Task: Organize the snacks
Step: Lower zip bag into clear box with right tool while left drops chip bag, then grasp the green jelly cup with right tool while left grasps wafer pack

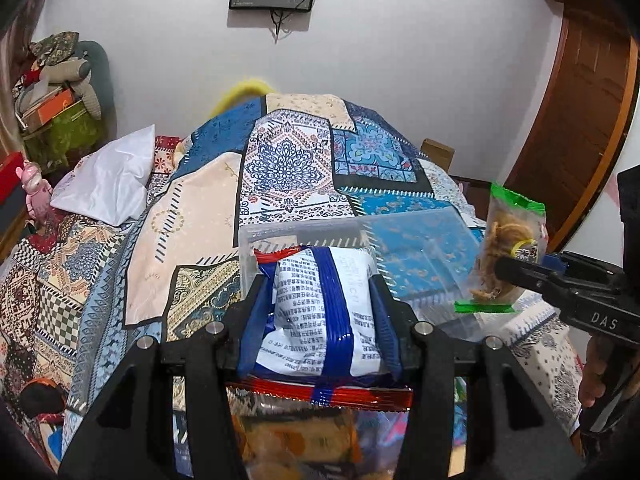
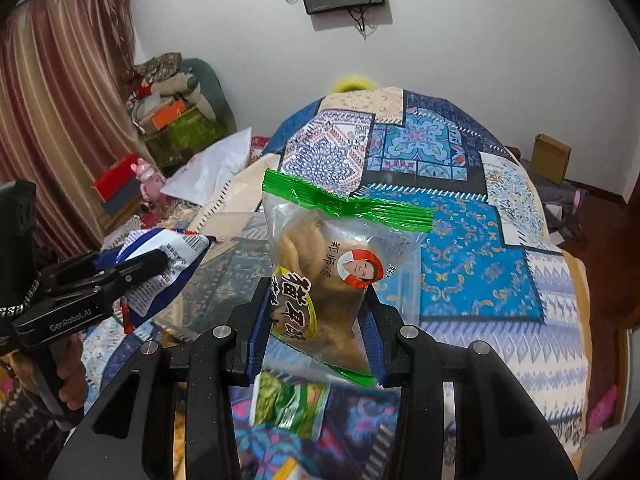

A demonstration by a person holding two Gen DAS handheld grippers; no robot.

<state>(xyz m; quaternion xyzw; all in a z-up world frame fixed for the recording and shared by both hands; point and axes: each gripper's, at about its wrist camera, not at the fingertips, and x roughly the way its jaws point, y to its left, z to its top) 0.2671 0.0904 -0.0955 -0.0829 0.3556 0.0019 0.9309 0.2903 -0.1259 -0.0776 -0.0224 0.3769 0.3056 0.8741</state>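
My left gripper (image 1: 318, 280) is shut on a white and blue snack packet (image 1: 320, 312) with red crimped ends, held above the bed. My right gripper (image 2: 316, 290) is shut on a clear snack bag with green ends (image 2: 332, 264) that holds brown crisps. That bag also shows at the right of the left wrist view (image 1: 508, 248), held by the right gripper (image 1: 500, 266). The white and blue packet shows at the left of the right wrist view (image 2: 160, 272). A clear plastic box (image 1: 420, 248) lies on the quilt just beyond both packets.
A patterned patchwork quilt (image 1: 280, 168) covers the bed. More snack packets lie below the grippers, among them a green one (image 2: 292, 404). A white pillow (image 1: 108, 176), a pink toy (image 1: 36, 188), stacked boxes (image 1: 56, 112) and a wooden door (image 1: 580, 128) surround the bed.
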